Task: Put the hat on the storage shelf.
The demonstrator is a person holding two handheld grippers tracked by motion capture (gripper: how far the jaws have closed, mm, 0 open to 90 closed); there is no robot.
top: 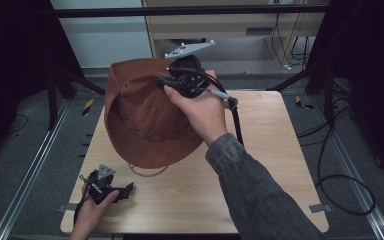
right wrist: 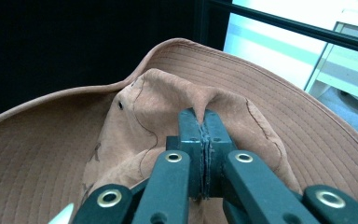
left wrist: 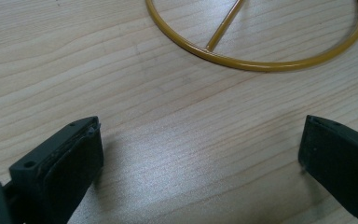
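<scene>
A brown wide-brimmed hat (top: 145, 115) hangs tilted over the far left part of the wooden table (top: 260, 170), its lower brim near the tabletop. My right gripper (top: 166, 80) is shut on a pinched fold of the hat's crown (right wrist: 177, 100), the jaws pressed together with cloth between them. A yellow wire ring (left wrist: 261, 51) lies on the table under the hat (top: 147, 172). My left gripper (top: 127, 190) rests near the front left corner, held by a hand, jaws wide apart over bare wood (left wrist: 200, 154).
Metal rails (top: 30, 170) run along both sides of the table. Black cables (top: 340, 165) lie on the floor at the right. A dark frame bar (top: 190, 11) crosses at the back, with a cabinet behind it.
</scene>
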